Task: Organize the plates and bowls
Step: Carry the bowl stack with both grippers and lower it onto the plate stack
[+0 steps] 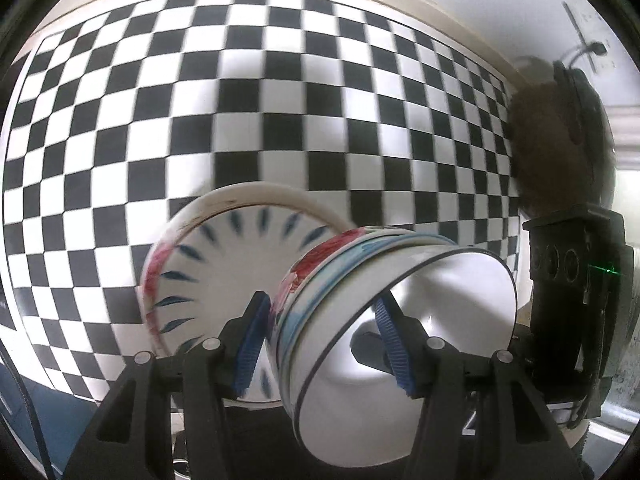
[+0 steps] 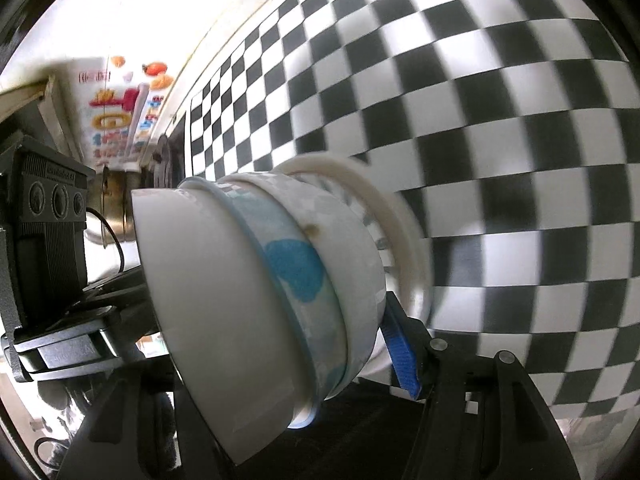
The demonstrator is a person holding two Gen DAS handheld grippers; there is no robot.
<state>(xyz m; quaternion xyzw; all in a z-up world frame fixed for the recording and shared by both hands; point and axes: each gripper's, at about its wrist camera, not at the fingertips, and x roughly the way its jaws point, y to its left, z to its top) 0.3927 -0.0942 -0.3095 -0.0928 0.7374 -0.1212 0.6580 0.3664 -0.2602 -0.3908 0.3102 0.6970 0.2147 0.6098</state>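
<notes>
A nested stack of bowls lies on its side above the checkered cloth, with a plain white bowl outermost, then one with blue patches, then one with red flowers. My left gripper is shut on the stack's wall, with one blue pad inside the white bowl and the other outside. My right gripper clamps the same bowl stack from the other side. Only its right pad shows. A white dish with blue dashes sits at the stack's base end, blurred. I cannot tell if it touches the stack.
The black-and-white checkered cloth fills the background. A brown round object stands at its right edge. The left gripper's black body sits by the stack. Behind it are a colourful printed box and a metal pot.
</notes>
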